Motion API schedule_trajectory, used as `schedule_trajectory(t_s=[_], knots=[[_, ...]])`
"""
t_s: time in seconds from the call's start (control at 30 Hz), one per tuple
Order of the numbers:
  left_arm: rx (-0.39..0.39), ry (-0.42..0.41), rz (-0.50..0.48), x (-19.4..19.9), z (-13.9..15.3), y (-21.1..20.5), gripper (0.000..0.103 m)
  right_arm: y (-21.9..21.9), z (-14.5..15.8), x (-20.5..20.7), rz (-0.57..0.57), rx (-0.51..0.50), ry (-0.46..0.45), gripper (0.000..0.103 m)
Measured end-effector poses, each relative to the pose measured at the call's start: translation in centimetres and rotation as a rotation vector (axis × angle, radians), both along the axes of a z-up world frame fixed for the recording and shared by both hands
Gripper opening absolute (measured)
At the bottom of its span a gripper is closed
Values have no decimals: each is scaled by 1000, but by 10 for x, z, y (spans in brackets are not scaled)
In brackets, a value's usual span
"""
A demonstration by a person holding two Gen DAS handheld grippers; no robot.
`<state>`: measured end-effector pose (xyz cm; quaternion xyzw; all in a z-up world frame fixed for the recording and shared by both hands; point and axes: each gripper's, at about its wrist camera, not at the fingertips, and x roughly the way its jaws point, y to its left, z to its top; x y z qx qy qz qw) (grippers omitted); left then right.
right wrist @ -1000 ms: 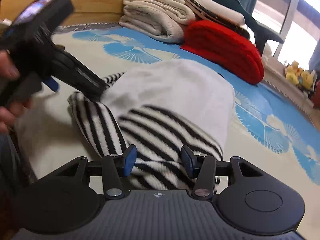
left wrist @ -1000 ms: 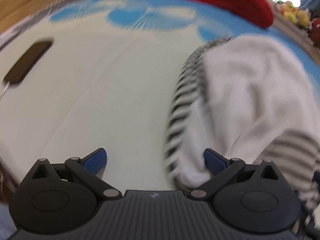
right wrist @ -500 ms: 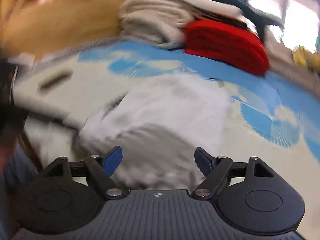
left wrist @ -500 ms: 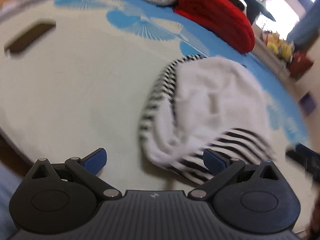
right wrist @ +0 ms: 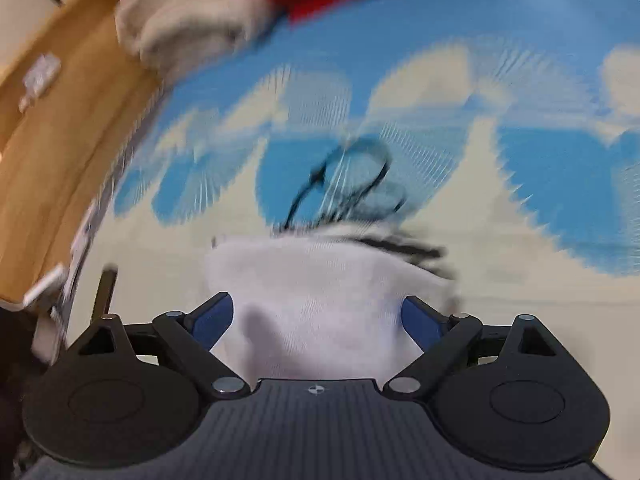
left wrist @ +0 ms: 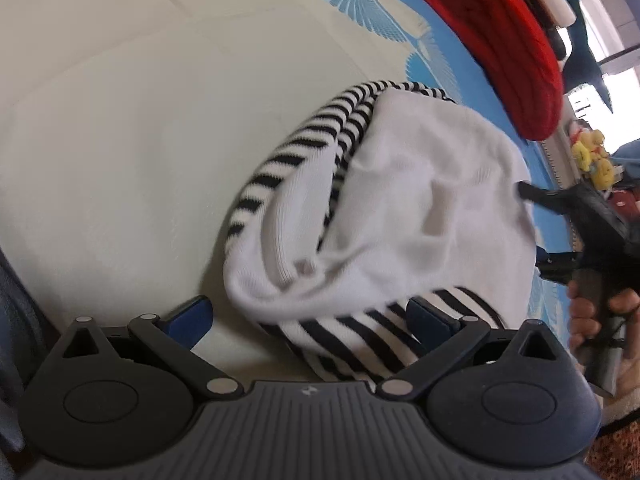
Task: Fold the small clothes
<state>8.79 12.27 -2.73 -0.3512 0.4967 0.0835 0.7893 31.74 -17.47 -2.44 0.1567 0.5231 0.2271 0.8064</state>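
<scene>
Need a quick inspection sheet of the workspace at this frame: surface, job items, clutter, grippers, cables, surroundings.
Surface: cream mat with blue fan print along its far edge.
Job's things: striped-and-white garment, bunched in a loose heap on the mat, not flat.
Clutter: red knit and pale folded textiles at the far edge; yellow toy beyond.
Grippers: left gripper jaws wide and closing, garment's near edge between them, pads not pressing. Right gripper jaws opening over white fabric, no grip; right-wrist view is blurred.
Cables: thin dark loops on the mat behind the garment, too blurred to identify.
Surroundings: wooden floor; bright window in the left-wrist view.
</scene>
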Motion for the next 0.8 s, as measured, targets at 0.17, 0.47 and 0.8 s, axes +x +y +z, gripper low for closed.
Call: schedule_trajectory(t_s=[0.17,0.47,0.8], knots=[[49,8,-17,33,4,16,25,23,-12,0,164,-127,-86,32],[343,-53,-300,264,18,-26,17,-79,-14,-4,-293,56,-216,27],[518,-142,-671,418,-13,-190,1,-161,-42,-108,-532,238,-197,30]])
